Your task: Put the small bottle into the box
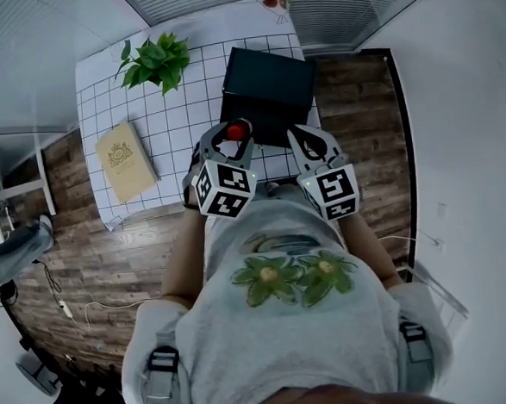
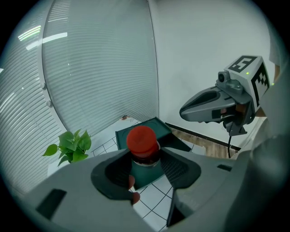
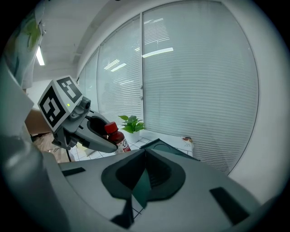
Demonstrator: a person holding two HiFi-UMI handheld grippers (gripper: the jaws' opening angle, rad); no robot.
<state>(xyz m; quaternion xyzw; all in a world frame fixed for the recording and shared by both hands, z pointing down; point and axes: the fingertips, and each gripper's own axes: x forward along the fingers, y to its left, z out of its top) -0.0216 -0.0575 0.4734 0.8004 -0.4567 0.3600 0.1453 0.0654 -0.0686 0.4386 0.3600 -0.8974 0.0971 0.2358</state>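
Note:
A small dark bottle with a red cap (image 1: 237,130) sits upright between the fingers of my left gripper (image 1: 230,142), which is shut on it just in front of the dark green box (image 1: 267,88). In the left gripper view the red cap (image 2: 142,138) stands above the pads, with the box (image 2: 156,127) behind it on the table. My right gripper (image 1: 311,141) hovers beside the left one at the box's near right corner. Its jaw tips meet with nothing between them (image 3: 144,152). The right gripper view shows the held bottle (image 3: 115,134) from the side.
The table (image 1: 178,116) has a white gridded cloth. A tan book (image 1: 127,161) lies at its left and a potted plant (image 1: 155,61) at the back left. A small object (image 1: 275,2) sits at the far edge. Wooden floor (image 1: 370,145) lies to the right.

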